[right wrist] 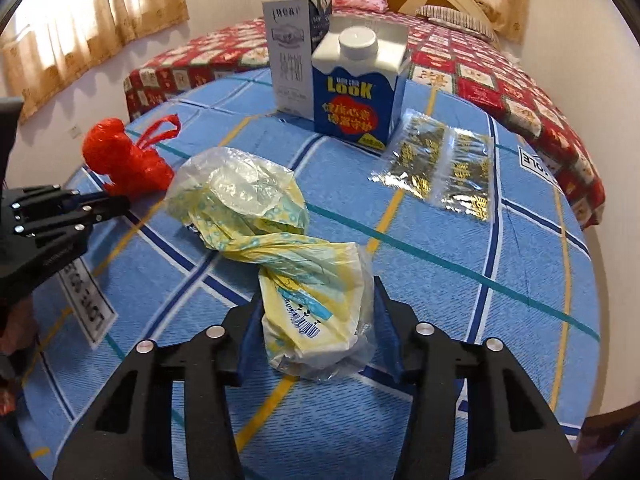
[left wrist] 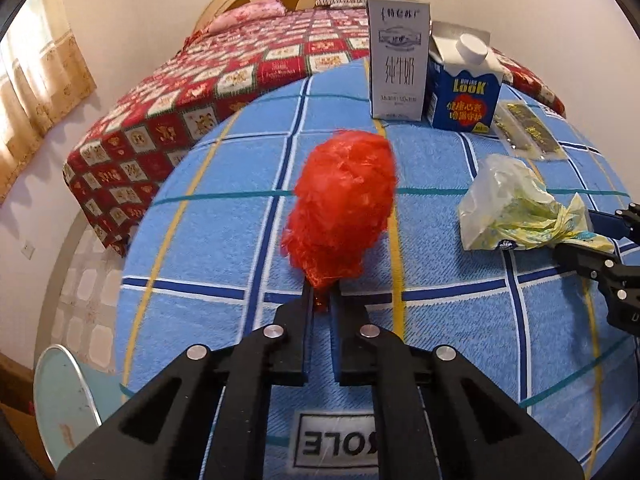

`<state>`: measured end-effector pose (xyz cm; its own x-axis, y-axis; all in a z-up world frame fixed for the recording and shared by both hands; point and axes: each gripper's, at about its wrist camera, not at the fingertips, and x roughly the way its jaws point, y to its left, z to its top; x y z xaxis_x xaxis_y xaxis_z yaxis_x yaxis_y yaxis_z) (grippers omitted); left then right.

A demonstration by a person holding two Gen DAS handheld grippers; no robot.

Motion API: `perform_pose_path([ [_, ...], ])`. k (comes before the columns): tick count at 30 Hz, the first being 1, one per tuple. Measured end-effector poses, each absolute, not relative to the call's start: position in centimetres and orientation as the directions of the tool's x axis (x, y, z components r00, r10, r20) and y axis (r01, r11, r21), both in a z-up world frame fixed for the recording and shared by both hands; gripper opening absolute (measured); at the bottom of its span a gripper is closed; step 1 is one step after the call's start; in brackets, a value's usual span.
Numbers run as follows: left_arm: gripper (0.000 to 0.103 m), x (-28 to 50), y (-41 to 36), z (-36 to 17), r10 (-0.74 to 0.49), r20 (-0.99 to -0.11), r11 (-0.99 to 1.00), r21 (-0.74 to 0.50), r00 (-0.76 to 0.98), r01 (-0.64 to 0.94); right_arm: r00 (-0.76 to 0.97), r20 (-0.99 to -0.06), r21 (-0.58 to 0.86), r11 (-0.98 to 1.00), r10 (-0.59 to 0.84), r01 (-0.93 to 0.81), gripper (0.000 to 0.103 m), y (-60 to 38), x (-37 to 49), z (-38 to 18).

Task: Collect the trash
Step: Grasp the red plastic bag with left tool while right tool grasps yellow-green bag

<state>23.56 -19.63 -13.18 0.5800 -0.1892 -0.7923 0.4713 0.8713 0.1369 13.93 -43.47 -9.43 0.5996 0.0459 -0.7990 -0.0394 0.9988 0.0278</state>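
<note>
The left gripper [left wrist: 322, 294] has its jaws pinched tight on the red bag [left wrist: 344, 208]; the right gripper [right wrist: 318, 292] has its jaws open wide around the yellow bag [right wrist: 260, 220], lying on the blue table [right wrist: 460, 300]; two milk cartons [right wrist: 356, 92] stand behind.
</note>
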Motion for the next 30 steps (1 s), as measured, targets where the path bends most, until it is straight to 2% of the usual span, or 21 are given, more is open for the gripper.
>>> perform_pose_path([
  [15,0.006,19.5,-10.7,-10.2,-0.09,-0.759,0.931,0.166,0.645,0.325,0.684,-0.726,0.019,0.996,0.073,-0.085,0.046,-36.7,13.5,-7.8],
  [30,0.006,15.6,-2.8,-8.7,-0.008,-0.729,0.967,0.169,0.685,0.191,0.698,-0.691,0.038,0.974,0.186,-0.223,0.046,-27.3,14.4,-6.8],
])
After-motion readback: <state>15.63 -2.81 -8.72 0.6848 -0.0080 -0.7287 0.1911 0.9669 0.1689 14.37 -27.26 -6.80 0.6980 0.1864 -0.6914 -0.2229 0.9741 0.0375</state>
